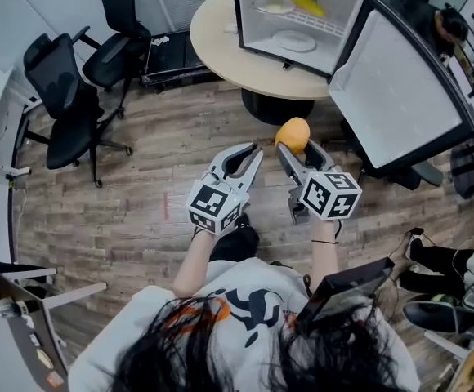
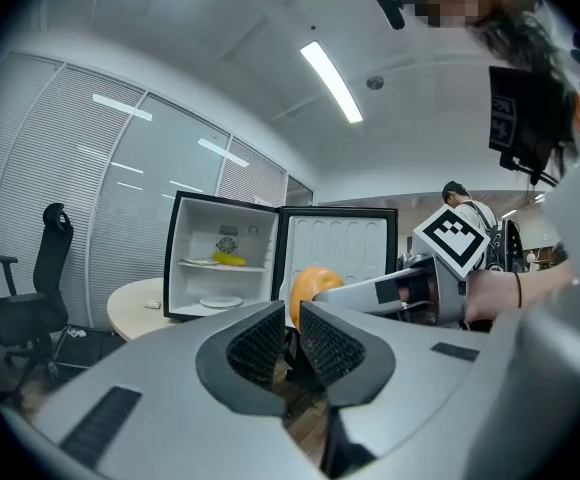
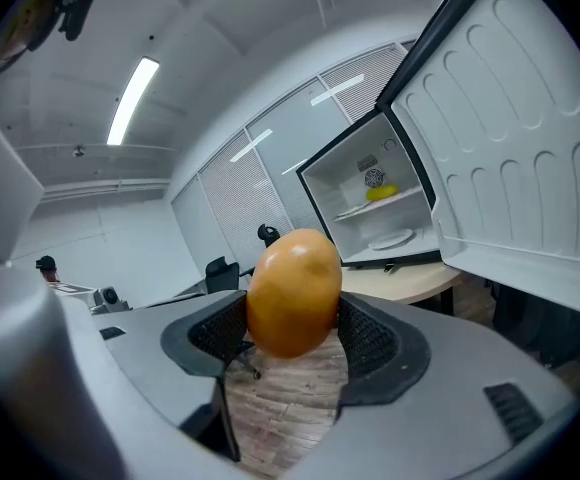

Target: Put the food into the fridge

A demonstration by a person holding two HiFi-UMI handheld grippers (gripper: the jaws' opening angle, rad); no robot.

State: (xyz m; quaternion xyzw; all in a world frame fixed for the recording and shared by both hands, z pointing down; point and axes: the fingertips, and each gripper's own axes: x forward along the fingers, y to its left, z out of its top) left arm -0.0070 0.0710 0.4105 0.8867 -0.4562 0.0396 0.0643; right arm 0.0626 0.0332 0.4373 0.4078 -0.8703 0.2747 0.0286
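Fridge (image 1: 249,19): small unit, standing on a round table (image 1: 221,39), with its door (image 1: 400,88) swung fully open to the right in the head view. Interior is white and lit.

Floor (image 1: 139,186) in front of the fridge is wood plank. Two black office chairs (image 1: 65,96) stand well to the left of the fridge, clear of the table. A second person (image 1: 449,23) sits beyond the fridge door at the far right.

Left gripper (image 1: 252,152) is held in front of the fridge, short of the table edge, pointing toward the open compartment. Its own view shows the jaws drawn together to a narrow slit with nothing between them (image 2: 288,313).

Right gripper (image 1: 297,149) is just beside the left one, on the side nearer the fridge door. Its jaws stand wide and clamp a fruit (image 3: 293,290), one pad pressing on each flank.

The fruit (image 1: 292,134) is orange-yellow, oval and upright in the grip. It is outside the fridge, above the floor and in front of the compartment.

Inside the fridge, one white plate (image 1: 294,41) lies on the bottom. A second plate (image 1: 272,5) sits on the wire shelf above it. A banana (image 1: 306,2) lies on that same shelf, beside the second plate and toward the door side.
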